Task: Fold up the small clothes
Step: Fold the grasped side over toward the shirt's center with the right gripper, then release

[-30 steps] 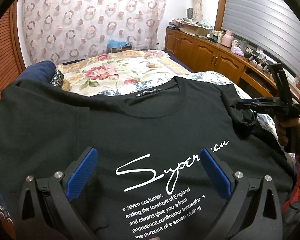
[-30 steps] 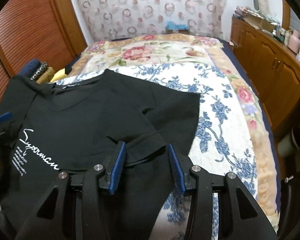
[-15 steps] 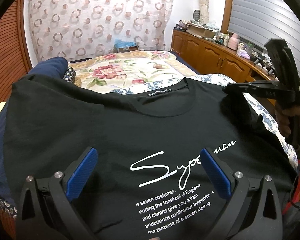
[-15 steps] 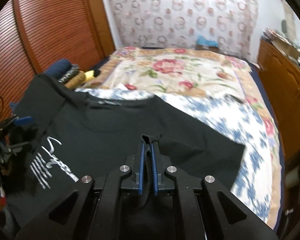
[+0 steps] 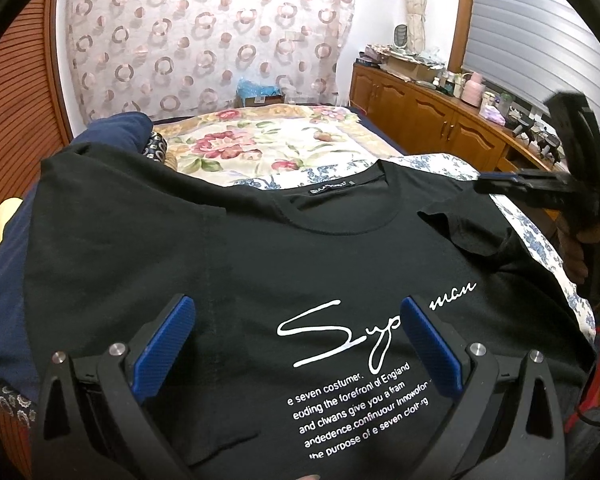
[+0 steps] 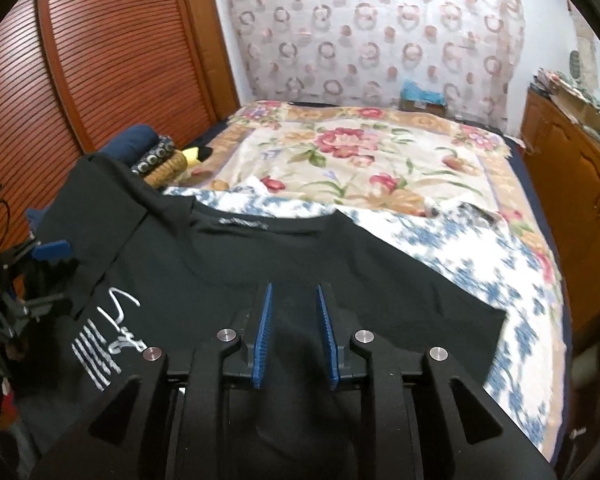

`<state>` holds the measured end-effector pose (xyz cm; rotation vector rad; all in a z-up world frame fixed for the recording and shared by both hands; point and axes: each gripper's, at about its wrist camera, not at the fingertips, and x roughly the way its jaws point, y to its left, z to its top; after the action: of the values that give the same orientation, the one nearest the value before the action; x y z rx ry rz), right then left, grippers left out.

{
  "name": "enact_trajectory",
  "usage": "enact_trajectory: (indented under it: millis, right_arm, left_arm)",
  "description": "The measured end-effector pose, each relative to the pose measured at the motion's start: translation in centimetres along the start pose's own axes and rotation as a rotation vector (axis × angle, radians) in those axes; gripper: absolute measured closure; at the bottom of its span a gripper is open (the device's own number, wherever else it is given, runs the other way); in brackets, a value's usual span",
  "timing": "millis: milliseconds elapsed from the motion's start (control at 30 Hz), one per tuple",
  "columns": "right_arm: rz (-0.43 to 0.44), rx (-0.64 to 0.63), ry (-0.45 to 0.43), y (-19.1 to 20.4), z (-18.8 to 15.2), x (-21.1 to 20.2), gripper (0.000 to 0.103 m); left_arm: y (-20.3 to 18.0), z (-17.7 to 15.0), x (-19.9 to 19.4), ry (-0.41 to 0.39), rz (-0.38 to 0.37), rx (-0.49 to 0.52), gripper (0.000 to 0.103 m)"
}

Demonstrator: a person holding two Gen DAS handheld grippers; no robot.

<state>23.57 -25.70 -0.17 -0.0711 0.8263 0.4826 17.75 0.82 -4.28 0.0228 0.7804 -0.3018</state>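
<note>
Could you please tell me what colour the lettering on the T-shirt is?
White lettering on the black T-shirt, clearest in the left wrist view.

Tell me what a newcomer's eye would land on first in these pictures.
First, the black T-shirt spread face up across the near end of the bed, its white script lettering sitting between the wide-open left tongs. Behind it lies the flowered bedspread, with the ring-patterned curtain on the far wall.
</note>
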Motion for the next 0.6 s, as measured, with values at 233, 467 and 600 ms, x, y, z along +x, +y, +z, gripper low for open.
enact_trajectory:
  millis: [233, 467, 600]
  right_arm:
    - [-0.061, 0.023, 0.056, -1.2, -4.1, -1.6, 0.065]
    - [-0.081, 0.066, 0.113, -2.3, -6.7, -1.0, 0.065]
    - [-0.028, 0.061, 0.145, -1.7, -7.5, -0.5, 0.065]
  left_arm:
    - [-0.5, -0.3, 0.3, 0.006, -0.016, 0.006, 0.000]
    - [-1.2, -0.4, 0.0, 0.005, -0.023, 0.018, 0.000]
    - [-1.1, -0.5, -0.3, 0.000, -0.018, 0.011, 0.000]
